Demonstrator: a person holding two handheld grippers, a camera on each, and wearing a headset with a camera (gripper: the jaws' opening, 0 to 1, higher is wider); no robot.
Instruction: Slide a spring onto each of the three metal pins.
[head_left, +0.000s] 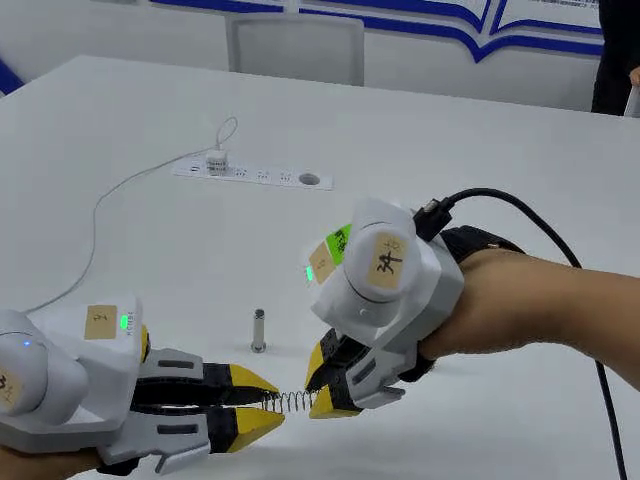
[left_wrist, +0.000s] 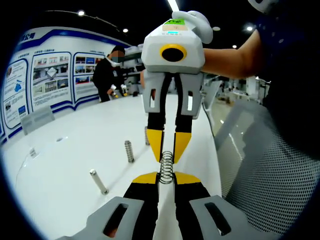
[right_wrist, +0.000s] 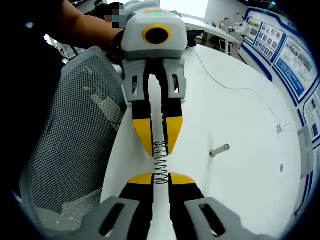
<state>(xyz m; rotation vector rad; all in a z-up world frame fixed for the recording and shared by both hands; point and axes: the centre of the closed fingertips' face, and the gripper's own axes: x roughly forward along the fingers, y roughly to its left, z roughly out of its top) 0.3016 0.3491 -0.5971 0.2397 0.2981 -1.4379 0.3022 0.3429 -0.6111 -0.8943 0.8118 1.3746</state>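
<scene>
The left gripper (head_left: 262, 405) and right gripper (head_left: 322, 388) each pinch one end of the spring (head_left: 290, 402), which lies flat from 9 to 3. The bare pin (head_left: 258, 330) stands up at 11 o'clock from it.

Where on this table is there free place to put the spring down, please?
The white table is bare to the right of the white power strip, up to its far edge, and also between that strip and the upright metal pin. It is crowded near you, where left gripper and right gripper both pinch the small coiled spring.
</scene>
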